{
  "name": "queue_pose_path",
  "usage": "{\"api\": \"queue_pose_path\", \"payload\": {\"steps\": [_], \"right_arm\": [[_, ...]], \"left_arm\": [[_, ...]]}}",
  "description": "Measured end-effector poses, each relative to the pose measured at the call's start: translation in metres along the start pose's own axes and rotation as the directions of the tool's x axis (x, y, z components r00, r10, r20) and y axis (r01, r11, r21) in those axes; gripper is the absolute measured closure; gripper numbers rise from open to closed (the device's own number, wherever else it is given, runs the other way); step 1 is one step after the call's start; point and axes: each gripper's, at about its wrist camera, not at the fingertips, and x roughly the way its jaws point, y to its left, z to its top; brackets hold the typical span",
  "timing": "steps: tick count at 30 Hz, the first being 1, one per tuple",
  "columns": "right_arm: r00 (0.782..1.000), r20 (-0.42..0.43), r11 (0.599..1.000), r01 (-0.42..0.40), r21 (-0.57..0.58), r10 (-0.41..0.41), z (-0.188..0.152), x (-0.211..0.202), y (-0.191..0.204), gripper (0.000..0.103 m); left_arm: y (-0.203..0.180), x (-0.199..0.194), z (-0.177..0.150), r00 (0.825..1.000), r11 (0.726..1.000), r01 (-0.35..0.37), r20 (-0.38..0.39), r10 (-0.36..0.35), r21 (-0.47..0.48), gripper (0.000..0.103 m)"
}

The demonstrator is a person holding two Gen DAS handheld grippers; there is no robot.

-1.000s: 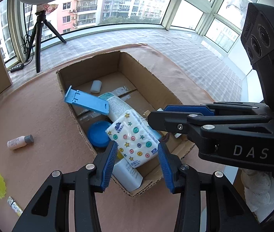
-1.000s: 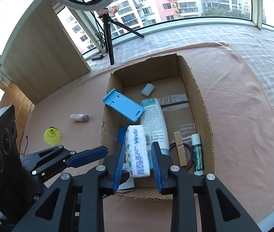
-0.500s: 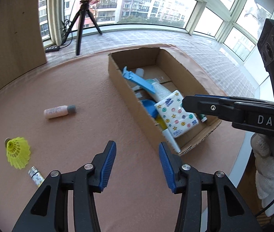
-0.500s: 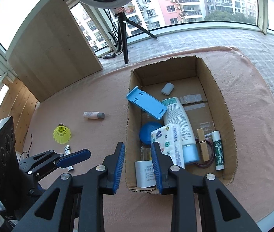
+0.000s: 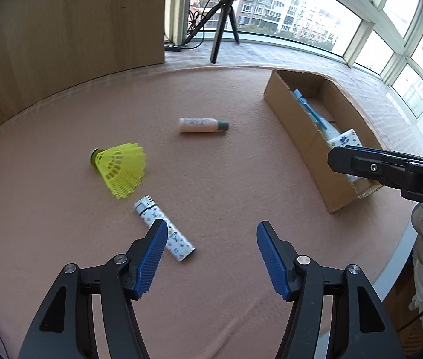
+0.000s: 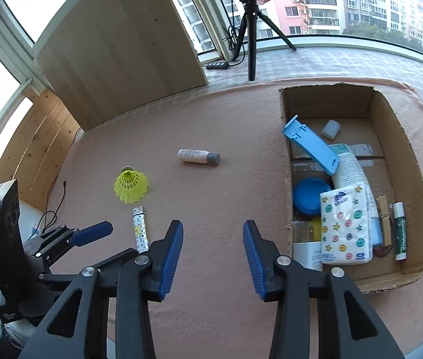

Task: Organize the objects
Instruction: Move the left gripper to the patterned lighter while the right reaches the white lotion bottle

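Right wrist view: the cardboard box (image 6: 402,137) sits on the pink cloth (image 6: 211,299) and holds a tissue pack (image 6: 346,224) lying over a white tube (image 6: 349,167), a light-blue stand (image 6: 310,145) leaning on the left wall, a round blue lid (image 6: 308,196), a small grey cap (image 6: 330,129), a wooden clothespin (image 6: 384,218), a lip balm stick (image 6: 400,230) and a white carton (image 6: 307,252) at the near edge (partly hidden). The right gripper (image 6: 212,257) points steeply down at bare cloth just left of the box, its jaws opening with nothing between them. In the left wrist view the left gripper (image 5: 210,258) also tilts down, jaws opening wide and empty; its left pad overlaps the patterned lighter (image 5: 163,232), contact unclear. The lighter's long axis runs diagonally, metal end toward the yellow shuttlecock (image 5: 120,169), which lies on its side, cork pointing away left. The small pink bottle (image 5: 201,125) lies crosswise, grey cap toward the box
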Motion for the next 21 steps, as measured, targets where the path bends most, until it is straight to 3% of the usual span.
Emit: {"api": "queue_pose_path", "payload": {"steps": [4,8,21], "right_arm": [[0.999,-0.027,0.999,-0.017,-0.036,0.016,-0.002,0.014,0.019,0.051],[0.997,-0.074,0.997,-0.042,-0.069,0.036,-0.004,0.032,0.037,0.051],[0.978,-0.19,0.99,-0.101,-0.102,0.08,-0.005,0.082,0.066,0.051]], "left_arm": [[0.019,-0.001,-0.01,1.0,0.999,-0.009,-0.011,0.009,-0.036,0.036],[0.035,0.004,-0.021,0.999,0.997,-0.023,-0.034,0.02,-0.076,0.029],[0.082,0.026,-0.042,0.997,0.98,-0.031,-0.082,0.015,-0.198,0.027]]}}
